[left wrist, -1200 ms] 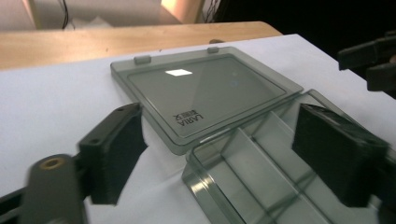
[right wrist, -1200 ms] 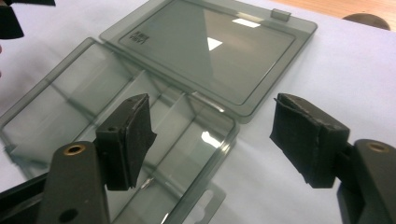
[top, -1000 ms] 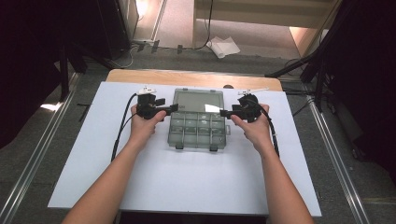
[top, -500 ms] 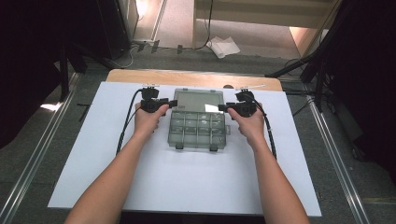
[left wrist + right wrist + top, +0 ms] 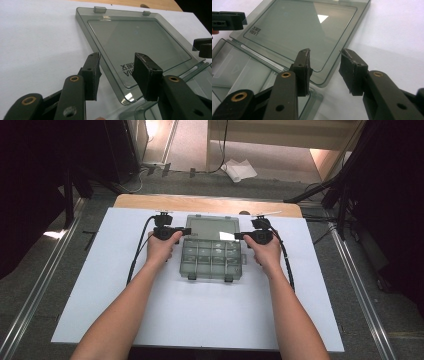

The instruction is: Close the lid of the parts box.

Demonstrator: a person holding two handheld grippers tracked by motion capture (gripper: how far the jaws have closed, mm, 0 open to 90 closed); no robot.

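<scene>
A: Start at your fingers. What are they doing?

B: On your left gripper (image 5: 117,75) the jaws have just been closing, but the pads (image 5: 146,75) are not pressing on anything yet. The near left corner of the open lid (image 5: 140,42) sits in the gap between them, untouched. Your right gripper (image 5: 325,72) is the same: its jaws have just been closing, and they stand parted over the lid's right corner, gripping nothing.

A: And compared with a second ago?

B: Both of your hands have slid away from you, from beside the compartments to the hinge line, and dropped lower. In the high view your left gripper (image 5: 167,232) and right gripper (image 5: 256,236) now flank the lid, tips pointing inward at each other.

A: Where is the box itself?

B: The clear organizer box (image 5: 212,260) hasn't moved. It lies open on the white sheet (image 5: 200,315), nearer its far edge than its near one, about centred between left and right. The lid lies flat toward the wooden table edge (image 5: 150,201), and the compartment tray faces you.
</scene>
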